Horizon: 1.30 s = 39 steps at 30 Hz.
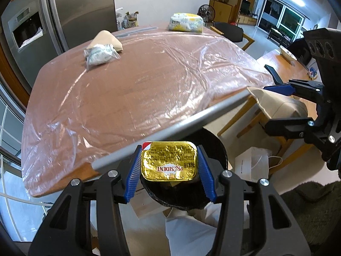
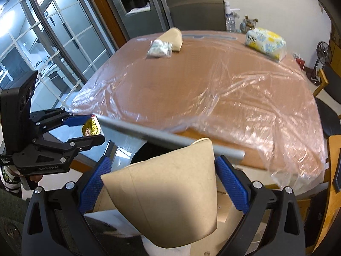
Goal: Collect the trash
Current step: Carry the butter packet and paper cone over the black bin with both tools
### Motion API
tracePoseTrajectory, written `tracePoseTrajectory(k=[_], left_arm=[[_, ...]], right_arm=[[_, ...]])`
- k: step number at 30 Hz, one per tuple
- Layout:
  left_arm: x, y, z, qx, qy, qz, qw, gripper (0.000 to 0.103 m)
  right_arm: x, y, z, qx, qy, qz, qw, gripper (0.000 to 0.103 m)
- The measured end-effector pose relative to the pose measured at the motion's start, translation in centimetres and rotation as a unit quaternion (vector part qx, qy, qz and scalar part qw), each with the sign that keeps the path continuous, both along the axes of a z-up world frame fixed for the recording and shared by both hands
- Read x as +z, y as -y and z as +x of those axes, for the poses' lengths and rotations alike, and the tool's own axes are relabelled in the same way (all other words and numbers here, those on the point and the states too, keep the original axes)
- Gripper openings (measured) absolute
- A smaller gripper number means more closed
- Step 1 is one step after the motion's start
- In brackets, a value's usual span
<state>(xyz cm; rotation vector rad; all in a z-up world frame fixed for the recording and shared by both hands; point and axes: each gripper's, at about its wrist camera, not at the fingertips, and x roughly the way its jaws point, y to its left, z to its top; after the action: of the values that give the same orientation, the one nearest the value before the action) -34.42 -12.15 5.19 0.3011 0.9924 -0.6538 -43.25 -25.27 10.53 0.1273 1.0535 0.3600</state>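
- Left claw [image 1: 168, 170]: fingers closed against both sides of a gold foil butter packet [image 1: 169, 161], printed "PRESIDENT"; foil crinkled, flattish, rounded corners. It is held off the near edge of the bench [image 1: 149, 89], above a black bin [image 1: 215, 147] whose dark rim shows just beneath.
- Right claw [image 2: 162, 183]: blue pads press the flanks of a brown paper cup [image 2: 170, 196], flattened and creased, open end pointing away from the camera. It too hangs off the bench edge, near the bin.
- Judgement: two items are in hand and over or near the bin but not released; the drop is the step in hand.
- Mid bench: only a wrinkled clear plastic sheet [image 1: 191, 64] over the surface.
- Far bench, still to collect: a crumpled white wrapper [image 1: 100, 54] touching a second brown paper cup [image 1: 107, 39] lying on its side.
- Far corner: a yellow-and-white tissue pack [image 1: 185, 22]; cannot tell whether it is trash.
- Judgement: roughly half done.
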Motion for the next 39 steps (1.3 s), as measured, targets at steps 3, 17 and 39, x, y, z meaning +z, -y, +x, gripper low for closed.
tracePoseTrajectory(k=[3,17,39], left_arm=[[-0.3,0.1,-0.5,-0.007,-0.005,0.004,1.0000,0.051],[-3.0,0.6,-1.7,-0.024,-0.035,0.018,0.9989,0.051],[-9.6,1.8,-1.0,-0.026,-0.070,0.071,0.9947,0.051]], right_arm=[[-0.9,-0.2,-0.4,0.005,-0.014,0.003,1.000,0.096],[-5.5,-0.7,-0.9,0.008,-0.070,0.011,0.997,0.096],[-10.9,-2.0,0.3,0.002,-0.080,-0.043,0.996,0.096]])
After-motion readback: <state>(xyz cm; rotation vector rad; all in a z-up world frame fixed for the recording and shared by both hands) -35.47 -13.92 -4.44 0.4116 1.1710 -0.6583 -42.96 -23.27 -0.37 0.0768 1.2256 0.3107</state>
